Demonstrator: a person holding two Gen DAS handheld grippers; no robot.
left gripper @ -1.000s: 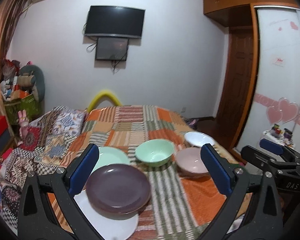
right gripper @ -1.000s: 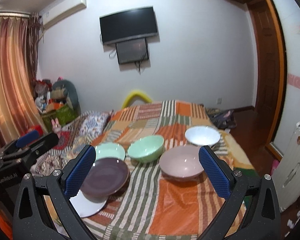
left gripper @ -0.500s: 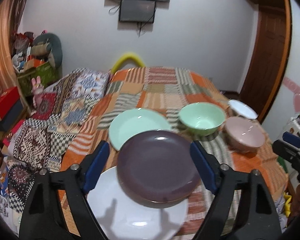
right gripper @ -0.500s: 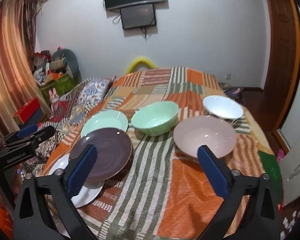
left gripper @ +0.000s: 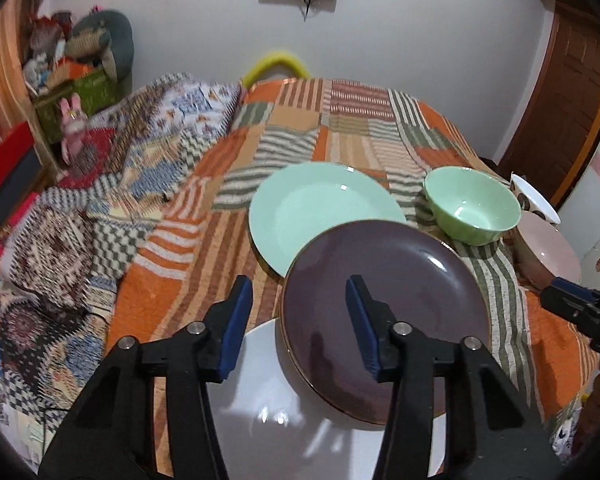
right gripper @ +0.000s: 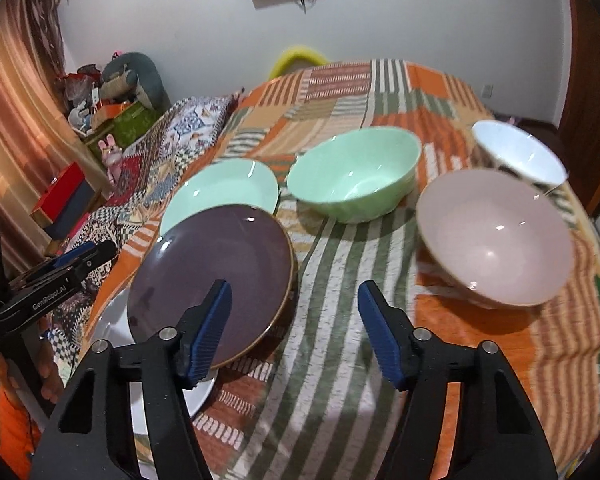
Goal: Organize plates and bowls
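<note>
A purple plate (left gripper: 384,312) (right gripper: 212,284) lies on the striped bedspread, overlapping a white plate (left gripper: 308,412) (right gripper: 112,332) in front and a mint green plate (left gripper: 320,212) (right gripper: 220,192) behind. To the right stand a green bowl (left gripper: 472,204) (right gripper: 356,176), a pink bowl (left gripper: 548,248) (right gripper: 496,236) and a white bowl (left gripper: 534,196) (right gripper: 516,152). My left gripper (left gripper: 300,320) is open and empty, straddling the purple plate's left rim from above. My right gripper (right gripper: 294,328) is open and empty over the cloth beside that plate's right rim.
The bed's patchwork quilt (left gripper: 100,200) runs off to the left. Boxes and soft toys (left gripper: 64,92) crowd the left wall. A wooden door (left gripper: 572,80) is at the right. The bed's near edge lies just below the plates.
Both grippers have dropped and moved forward toward the dishes. The left one has narrowed its opening and swung over the purple plate's left rim. The dishes have not moved.
</note>
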